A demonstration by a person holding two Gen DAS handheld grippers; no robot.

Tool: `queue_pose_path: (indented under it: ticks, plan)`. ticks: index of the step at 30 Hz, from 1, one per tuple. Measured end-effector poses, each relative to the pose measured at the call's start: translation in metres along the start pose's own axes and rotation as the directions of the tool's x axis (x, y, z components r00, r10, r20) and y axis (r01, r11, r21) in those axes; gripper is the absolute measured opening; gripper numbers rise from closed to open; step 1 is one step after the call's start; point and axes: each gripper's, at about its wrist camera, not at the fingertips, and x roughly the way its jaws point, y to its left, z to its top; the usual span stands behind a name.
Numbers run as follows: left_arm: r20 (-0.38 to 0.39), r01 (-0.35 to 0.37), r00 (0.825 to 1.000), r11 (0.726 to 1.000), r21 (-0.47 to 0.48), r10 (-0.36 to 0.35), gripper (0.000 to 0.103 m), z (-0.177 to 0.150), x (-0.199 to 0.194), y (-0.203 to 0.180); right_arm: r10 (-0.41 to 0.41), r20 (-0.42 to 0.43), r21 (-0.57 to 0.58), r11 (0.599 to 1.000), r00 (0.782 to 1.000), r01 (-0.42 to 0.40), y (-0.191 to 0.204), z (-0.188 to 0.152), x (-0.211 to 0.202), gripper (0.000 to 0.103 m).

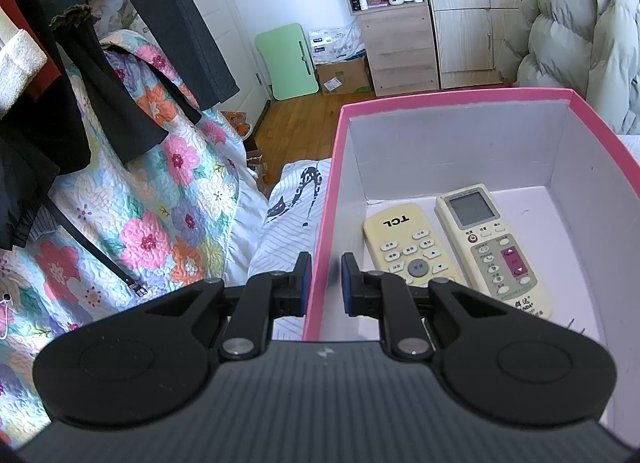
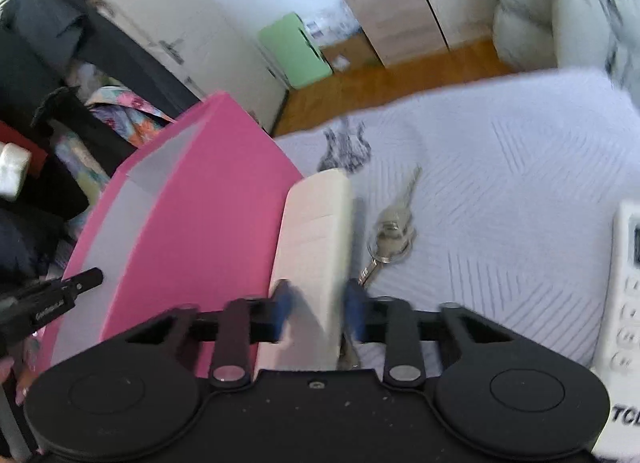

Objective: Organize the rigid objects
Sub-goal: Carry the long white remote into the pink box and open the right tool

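A pink box (image 1: 328, 199) with a white inside stands on the bed. My left gripper (image 1: 326, 283) is shut on its near left wall. Two cream remotes lie inside it: a TCL remote (image 1: 412, 247) and a remote with a screen (image 1: 492, 247). My right gripper (image 2: 318, 313) is shut on a third cream remote (image 2: 316, 239), back side up, held just right of the pink box (image 2: 192, 223). A bunch of keys (image 2: 390, 231) lies on the bedspread beside it. Another white remote (image 2: 624, 303) lies at the right edge.
The bed has a pale striped bedspread (image 2: 500, 183). A floral quilt (image 1: 160, 199) and dark hanging clothes (image 1: 100, 63) are on the left. A puffy coat (image 1: 580, 31), wooden wardrobe (image 1: 460, 15) and green folding table (image 1: 288, 63) stand beyond on the wood floor.
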Motion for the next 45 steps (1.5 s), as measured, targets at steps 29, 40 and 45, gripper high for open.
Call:
queue_pose_path:
  ticks: [29,40,45]
  plan:
    - [0.008,0.0,1.0,1.0,0.006,0.0,0.014,-0.001,0.002,-0.005,-0.177,-0.075,-0.366,0.92,0.981,0.138,0.06,-0.022,-0.024,0.021]
    - [0.01,-0.006,1.0,1.0,0.005,0.006,0.014,-0.003,0.001,-0.009,-0.159,0.1,-0.357,0.916,0.982,0.184,0.078,-0.01,-0.087,0.021]
    - [0.014,-0.006,1.0,1.0,0.004,0.006,0.013,-0.002,-0.001,-0.007,-0.012,0.113,-0.49,0.869,0.994,0.066,0.128,-0.005,-0.114,0.021]
